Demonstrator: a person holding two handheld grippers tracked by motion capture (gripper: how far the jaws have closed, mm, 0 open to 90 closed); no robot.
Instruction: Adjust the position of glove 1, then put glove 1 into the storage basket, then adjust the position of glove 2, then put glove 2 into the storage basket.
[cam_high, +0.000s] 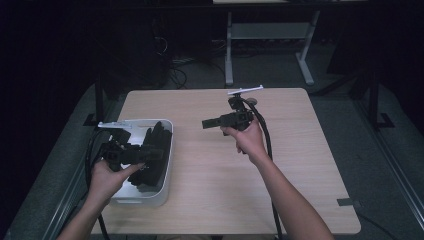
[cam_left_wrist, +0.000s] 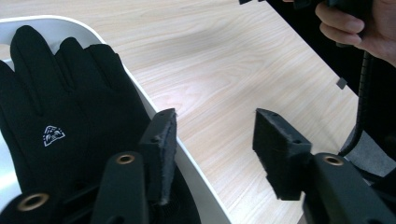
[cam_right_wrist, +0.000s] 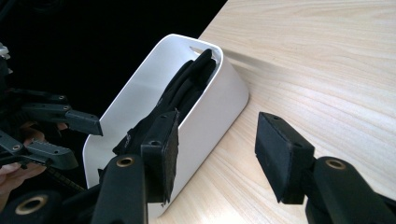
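Matt black cloth glove (cam_left_wrist: 60, 121), glossy white plastic bin (cam_right_wrist: 210, 116), pale wood-grain table (cam_high: 240, 165)

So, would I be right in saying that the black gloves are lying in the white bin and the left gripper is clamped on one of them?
Not quite: the black gloves do lie in the white bin, but the left gripper is open with nothing between its jaws, as the left gripper view shows.

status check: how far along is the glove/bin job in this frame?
Looks done: the black glove lies in the white bin, fingers up against its wall. In hand: nothing; the left gripper is open over the bin's rim, the right gripper is open above the bare table. Left: apparently only pulling the hands back, since no other loose item lies on the table.
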